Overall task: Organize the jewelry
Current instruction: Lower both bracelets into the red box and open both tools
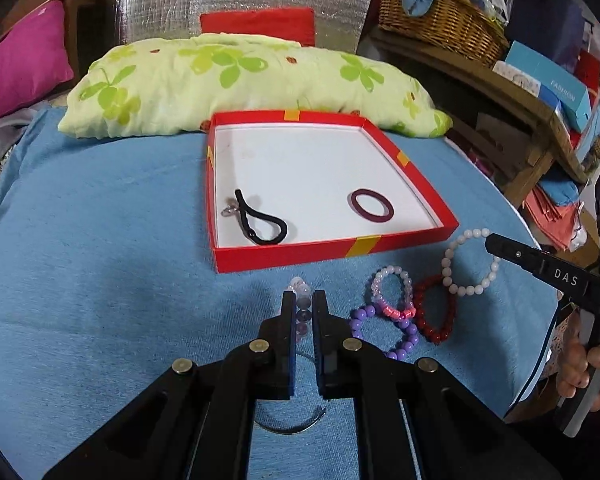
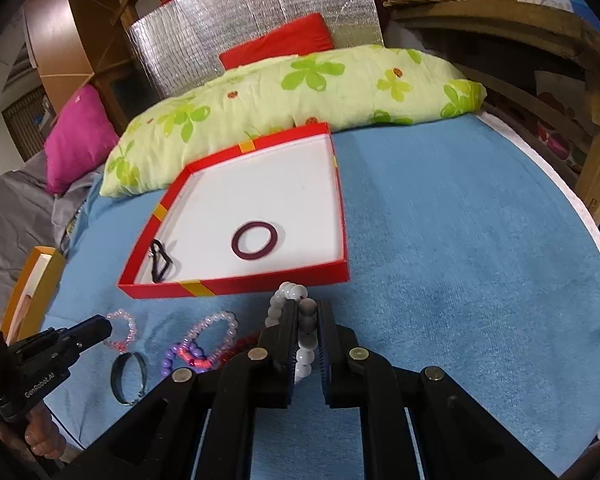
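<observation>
Black fingers of the left tool (image 1: 303, 300) sit narrowed around a clear bead bracelet (image 1: 301, 289), which rests on the blue cloth (image 1: 100, 280) just in front of the red box (image 1: 284, 258); whether the pads actually pinch the beads, I cannot tell. The right tool (image 2: 305, 312) is clamped on the white bead bracelet (image 2: 305, 356), a run of beads held between its pads.

Bead bracelets like these are likely light, limp on their elastic, and their round smooth beads tend to roll out of a shallow pinch, so taking one across a short stretch of beads, deep between the pads, seems safest.

Beside them lie a pink bracelet (image 1: 392, 292), a purple bracelet (image 1: 384, 332) and a red bracelet (image 1: 434, 308), overlapping. A black hair tie (image 1: 262, 224) and a dark ring (image 1: 371, 206) already lie in the box.
</observation>
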`<state>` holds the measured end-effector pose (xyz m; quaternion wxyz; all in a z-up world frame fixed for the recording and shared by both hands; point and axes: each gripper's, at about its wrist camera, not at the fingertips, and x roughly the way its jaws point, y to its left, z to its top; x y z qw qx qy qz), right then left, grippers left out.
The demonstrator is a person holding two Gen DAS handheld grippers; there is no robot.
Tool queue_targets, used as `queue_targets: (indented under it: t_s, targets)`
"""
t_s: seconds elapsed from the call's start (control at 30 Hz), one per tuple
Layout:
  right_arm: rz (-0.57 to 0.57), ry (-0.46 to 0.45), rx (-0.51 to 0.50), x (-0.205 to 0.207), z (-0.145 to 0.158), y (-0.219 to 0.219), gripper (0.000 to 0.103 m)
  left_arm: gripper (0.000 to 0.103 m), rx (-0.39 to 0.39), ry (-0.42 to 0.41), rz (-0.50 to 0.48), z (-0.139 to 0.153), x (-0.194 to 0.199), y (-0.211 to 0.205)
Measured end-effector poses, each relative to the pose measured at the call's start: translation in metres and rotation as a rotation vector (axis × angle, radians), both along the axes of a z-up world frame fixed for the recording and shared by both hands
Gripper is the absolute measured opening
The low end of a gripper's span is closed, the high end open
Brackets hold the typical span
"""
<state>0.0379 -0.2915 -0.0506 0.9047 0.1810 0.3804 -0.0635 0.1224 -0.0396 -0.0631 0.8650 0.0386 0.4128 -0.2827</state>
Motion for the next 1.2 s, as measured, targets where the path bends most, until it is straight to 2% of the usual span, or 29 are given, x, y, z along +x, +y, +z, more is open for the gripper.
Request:
queue_targets:
  t_s: [0.33,0.57,0.9,1.2]
  targets:
    - [0.032,-0.113,0.009,0.005,0.020,0.011,0.010,0.008,-0.076,-0.052,-0.045,0.028,0.001,-0.005]
    - [0.051,-0.203,0.025,0.027,0.037,0.013,0.010,0.008,-0.108,-0.105,-0.060,0.051,0.024,-0.023]
    - [0.036,-0.169,0.128,0.097,0.018,0.007,0.011,0.008,-0.076,-0.065,-0.027,0.032,0.090,-0.048]
    - [0.028,-0.146,0.269,0.148,0.006,0.004,0.011,0.008,-0.057,-0.022,0.005,0.014,0.120,-0.061]
